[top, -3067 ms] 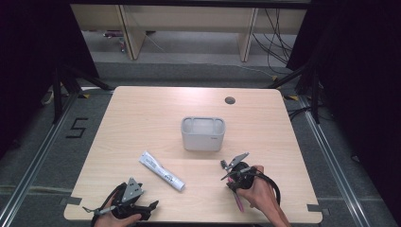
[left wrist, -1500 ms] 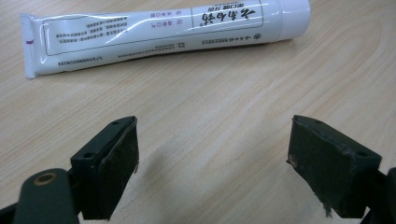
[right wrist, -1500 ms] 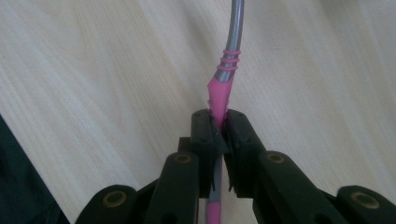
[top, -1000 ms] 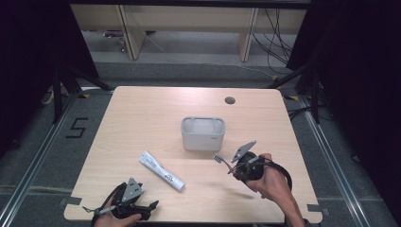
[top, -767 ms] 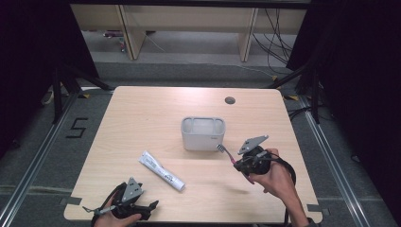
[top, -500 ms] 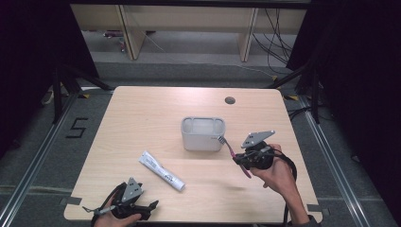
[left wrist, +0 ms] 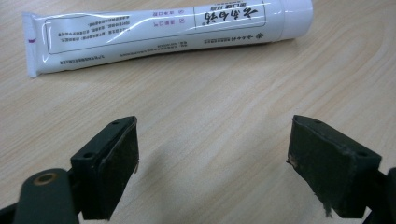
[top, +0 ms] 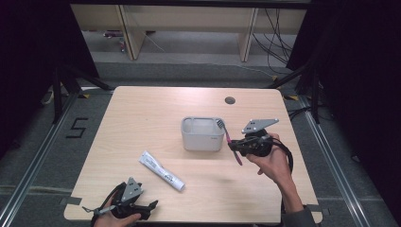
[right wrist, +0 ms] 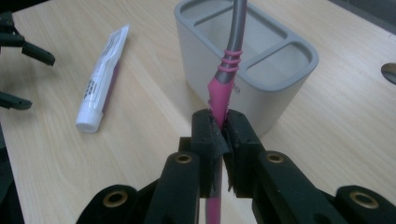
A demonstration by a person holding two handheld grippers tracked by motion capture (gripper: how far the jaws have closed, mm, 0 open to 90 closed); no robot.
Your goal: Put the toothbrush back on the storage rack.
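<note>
Left gripper [top: 152, 206]: rests low at the near edge of the table [top: 142, 118], in the person's left hand [top: 111, 218]; its jaws stand wide apart with bare wood between them, as the left gripper view shows.
Toothpaste tube [top: 161, 170]: lies flat on the table just beyond the left gripper, white with printed text, cap end toward the near right in the high view; nothing touches it.
Right gripper [right wrist: 222, 126]: held in the right hand [top: 272, 163] above the table's right half; its jaws are pressed together on the pink handle of the toothbrush [top: 229, 140].
Toothbrush: tilted, pink handle low, grey neck and bristle head up; in the high view the head sits over the right rim of the holder.
Holder [top: 202, 134]: grey box with compartments, mid-table, just left of the right gripper.
Table hole [top: 230, 100]: dark round opening near the far edge.
</note>
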